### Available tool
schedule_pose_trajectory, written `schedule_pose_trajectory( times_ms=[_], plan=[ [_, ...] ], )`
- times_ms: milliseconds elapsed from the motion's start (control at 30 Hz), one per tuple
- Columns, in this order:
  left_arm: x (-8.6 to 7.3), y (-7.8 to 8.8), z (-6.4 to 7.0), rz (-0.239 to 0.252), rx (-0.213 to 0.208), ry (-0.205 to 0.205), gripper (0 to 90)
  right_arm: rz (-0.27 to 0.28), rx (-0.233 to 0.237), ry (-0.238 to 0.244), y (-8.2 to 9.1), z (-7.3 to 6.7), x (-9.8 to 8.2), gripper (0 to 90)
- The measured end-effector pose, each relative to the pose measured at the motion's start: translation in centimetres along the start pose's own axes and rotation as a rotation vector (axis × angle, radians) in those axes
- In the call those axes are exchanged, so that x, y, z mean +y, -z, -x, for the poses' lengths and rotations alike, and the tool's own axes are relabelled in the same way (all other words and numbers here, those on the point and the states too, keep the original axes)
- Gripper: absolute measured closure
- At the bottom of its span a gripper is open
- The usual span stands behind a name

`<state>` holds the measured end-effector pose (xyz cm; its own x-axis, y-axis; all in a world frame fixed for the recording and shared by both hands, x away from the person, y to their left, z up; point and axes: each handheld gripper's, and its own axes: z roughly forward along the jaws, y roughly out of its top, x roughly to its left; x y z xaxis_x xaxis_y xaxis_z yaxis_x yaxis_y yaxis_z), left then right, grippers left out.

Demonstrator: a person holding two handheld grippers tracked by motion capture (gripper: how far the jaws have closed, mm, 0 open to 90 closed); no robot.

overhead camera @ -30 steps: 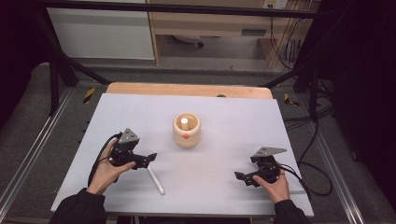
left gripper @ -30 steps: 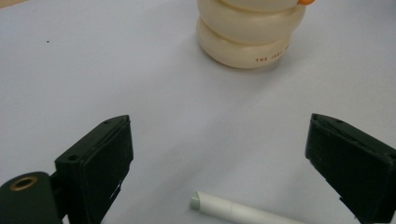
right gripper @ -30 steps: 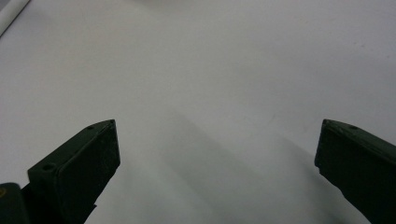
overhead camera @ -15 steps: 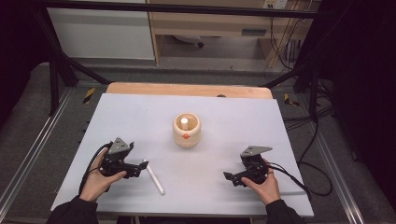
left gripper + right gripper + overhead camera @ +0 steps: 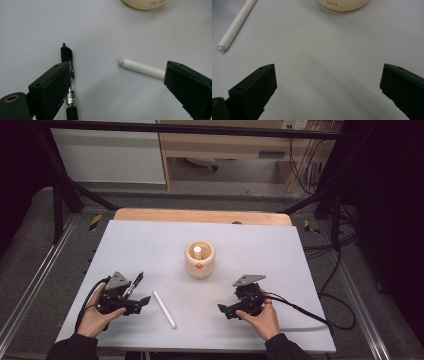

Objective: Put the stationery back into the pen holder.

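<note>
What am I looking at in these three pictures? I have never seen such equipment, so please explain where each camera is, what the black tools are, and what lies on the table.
There is no robot here. A person sits at a grey table and holds a tool with two black jaws in each hand.

The wide picture comes from a fixed camera above the table. Each of the other two comes from a small camera that rides on one tool and looks along its jaws.

The left hand-held gripper is open. A black pen lies right beside one jaw, but it is not clamped. A white stick lies on the table between the jaws.

The right hand-held gripper is also open, over bare table.

In the middle stands a round wooden pot with a second white stick upright inside it.
</note>
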<state>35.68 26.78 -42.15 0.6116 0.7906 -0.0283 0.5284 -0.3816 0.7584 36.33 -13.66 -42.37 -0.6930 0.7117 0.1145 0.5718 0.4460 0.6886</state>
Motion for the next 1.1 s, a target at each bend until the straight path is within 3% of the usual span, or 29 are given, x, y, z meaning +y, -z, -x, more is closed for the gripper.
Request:
schedule_pose_trajectory(
  times_ms=[333, 567, 1100],
  plan=[
    [-0.3, 0.3, -0.5, 0.004, 0.001, 0.012, 7.0, 0.004, 0.034, 0.009, -2.3, -4.1, 2.5, 5.1],
    [-0.4, 0.2, -0.6, -0.001, 0.001, 0.011, 6.9, 0.015, 0.028, 0.017, -3.6, -6.3, 3.7, 6.1],
    [-0.5, 0.0, -0.5, -0.006, -0.008, 0.014, 7.0, 0.017, 0.036, 0.045, -6.8, -10.6, 4.6, 18.0]
  ],
)
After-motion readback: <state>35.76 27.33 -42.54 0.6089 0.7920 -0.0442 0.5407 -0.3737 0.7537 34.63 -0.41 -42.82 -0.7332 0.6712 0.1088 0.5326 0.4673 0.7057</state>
